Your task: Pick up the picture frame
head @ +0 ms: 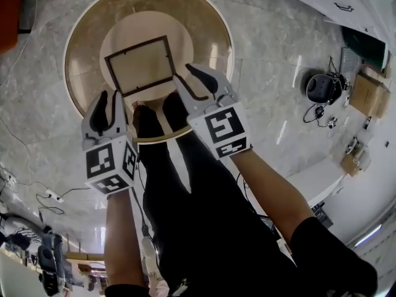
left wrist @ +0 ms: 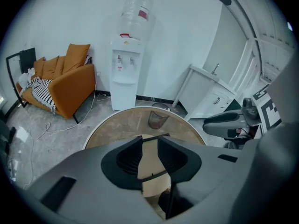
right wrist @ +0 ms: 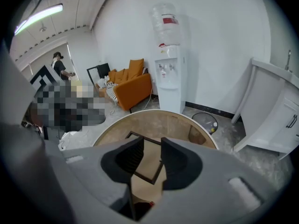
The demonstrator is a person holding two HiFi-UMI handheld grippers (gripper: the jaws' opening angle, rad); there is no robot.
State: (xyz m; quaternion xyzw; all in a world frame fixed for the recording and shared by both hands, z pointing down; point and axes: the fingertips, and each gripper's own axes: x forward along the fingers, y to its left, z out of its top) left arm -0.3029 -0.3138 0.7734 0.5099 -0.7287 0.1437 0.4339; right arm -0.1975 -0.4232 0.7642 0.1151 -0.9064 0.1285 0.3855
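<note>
My left tongs (head: 110,95) and right tongs (head: 185,74) gape empty, just short of the picture frame (head: 139,67); gripping and lifting are both left to do.

No words, brand names or numbers can be read.

In the head view, the cube (head: 110,159) on the left gripper (head: 109,98), at 8 o'clock, and the cube (head: 221,129) on the right gripper (head: 184,74), just off centre toward 3 o'clock, carry black-and-white square code markers, which are patterns rather than letters. In both gripper views, at 12 o'clock, the water bottle (left wrist: 137,14) on the white dispenser (left wrist: 124,71) bears a red label (left wrist: 143,14) whose print is too small to read.
</note>
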